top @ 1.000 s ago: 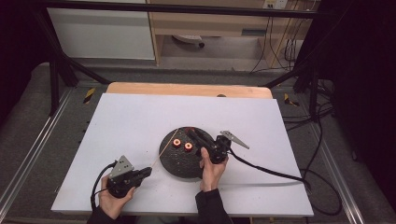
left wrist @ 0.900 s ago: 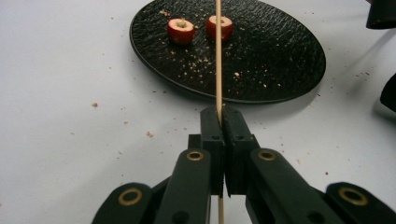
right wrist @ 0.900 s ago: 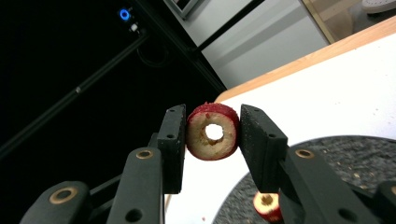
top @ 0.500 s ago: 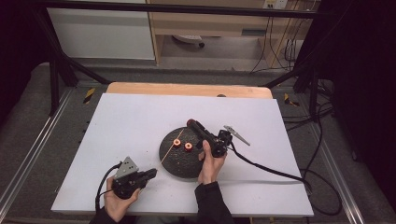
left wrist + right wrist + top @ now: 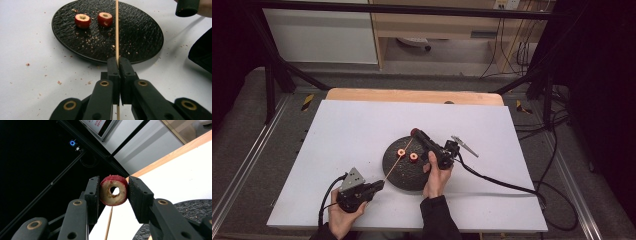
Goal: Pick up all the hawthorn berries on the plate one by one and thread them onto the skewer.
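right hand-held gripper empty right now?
No, the right hand-held gripper is shut on a cored red fruit ring, pressed between its two black jaws above the table edge.

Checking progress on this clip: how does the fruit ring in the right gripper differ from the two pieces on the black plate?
The ring in the right gripper is lifted off the table and clamped on edge between the jaws, its hole facing the camera; the two pieces on the black plate lie flat and free, the left piece and right piece side by side. The skewer in the left gripper points toward the held ring. All three are red-skinned, pale inside and cored.
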### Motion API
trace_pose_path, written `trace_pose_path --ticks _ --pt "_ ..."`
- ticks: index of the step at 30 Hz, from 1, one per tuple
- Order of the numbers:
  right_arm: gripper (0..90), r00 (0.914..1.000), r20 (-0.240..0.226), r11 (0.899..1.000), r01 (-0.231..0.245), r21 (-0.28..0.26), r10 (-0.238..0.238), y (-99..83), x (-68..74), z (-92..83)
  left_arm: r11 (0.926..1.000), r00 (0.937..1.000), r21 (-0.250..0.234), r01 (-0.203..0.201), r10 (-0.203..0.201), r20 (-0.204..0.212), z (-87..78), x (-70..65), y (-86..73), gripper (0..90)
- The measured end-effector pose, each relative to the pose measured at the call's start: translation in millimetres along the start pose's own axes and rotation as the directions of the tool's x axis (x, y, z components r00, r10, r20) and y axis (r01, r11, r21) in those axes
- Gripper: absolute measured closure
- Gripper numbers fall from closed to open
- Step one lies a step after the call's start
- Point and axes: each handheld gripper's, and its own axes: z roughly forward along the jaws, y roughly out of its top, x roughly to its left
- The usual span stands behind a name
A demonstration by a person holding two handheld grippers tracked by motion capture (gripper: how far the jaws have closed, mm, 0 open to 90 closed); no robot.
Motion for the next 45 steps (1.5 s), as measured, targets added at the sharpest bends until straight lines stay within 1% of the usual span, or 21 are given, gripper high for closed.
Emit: trace_pose_path --ticks 6,8,11,12,13,14,17,19,27,32,39,40,45 --pt "62.9 0.9999 -0.008 1.000 -0.010 0.006 0.010 -3.9 -0.5 -0.2 0.9999 1.0000 -0.015 0.009 -0.009 -0.002 1.6 -2.7 0.8 88.1" --pt "62.9 1.0000 -0.009 1.000 -0.004 0.007 0.004 -5.3 -1.2 0.1 0.9997 0.9999 -0.018 0.016 -0.016 -0.006 3.3 -3.9 1.4 88.1" --pt "63.0 0.9999 -0.008 1.000 -0.006 0.011 0.007 -8.5 -1.2 0.9 0.9993 0.9995 -0.023 0.030 -0.030 -0.012 6.2 -6.4 3.1 88.1" --pt "63.0 0.9999 -0.010 1.000 -0.003 0.011 0.004 -9.9 -1.2 1.6 0.9987 0.9988 -0.033 0.039 -0.040 -0.027 6.6 -8.0 4.3 88.2" --pt "63.1 0.9999 -0.012 1.000 -0.001 0.014 0.002 -11.2 -0.7 2.1 0.9987 0.9988 -0.033 0.039 -0.040 -0.027 6.6 -8.0 4.3 88.2" --pt "63.1 0.9999 -0.012 1.000 -0.001 0.014 0.002 -11.2 -0.7 2.1 0.9982 0.9984 -0.038 0.046 -0.047 -0.031 6.4 -8.2 5.1 88.2" --pt "63.2 0.9999 -0.017 1.000 0.002 0.025 -0.002 -15.7 0.2 3.9 0.9970 0.9976 -0.043 0.064 -0.065 -0.024 6.7 -8.4 7.8 88.2" --pt "63.2 0.9998 -0.018 1.000 0.000 0.025 0.001 -16.2 0.1 3.7 0.9971 0.9976 -0.044 0.063 -0.064 -0.028 7.2 -8.0 10.3 88.2" --pt "63.4 0.9996 -0.027 1.000 0.009 0.030 -0.009 -16.0 3.0 0.4 0.9971 0.9982 -0.052 0.056 -0.057 -0.019 13.1 -8.3 23.3 88.2" --pt "63.4 0.9994 -0.030 0.999 0.016 0.039 -0.015 -19.5 4.6 -2.7 0.9969 0.9981 -0.052 0.060 -0.060 -0.011 18.6 -7.1 32.5 88.3" --pt "63.4 0.9991 -0.032 0.999 0.029 0.040 -0.028 -25.3 7.0 -7.1 0.9975 0.9987 -0.050 0.051 -0.051 -0.004 24.6 -7.5 45.5 88.3" --pt "63.4 0.9988 -0.033 0.998 0.038 0.047 -0.036 -27.2 7.2 -8.5 0.9975 0.9986 -0.048 0.052 -0.052 0.001 25.4 -7.2 46.9 88.4" --pt "63.4 0.9986 -0.033 0.997 0.043 0.061 -0.041 -31.8 7.5 -10.8 0.9980 0.9988 -0.039 0.049 -0.049 0.005 29.9 -6.5 53.8 88.4"
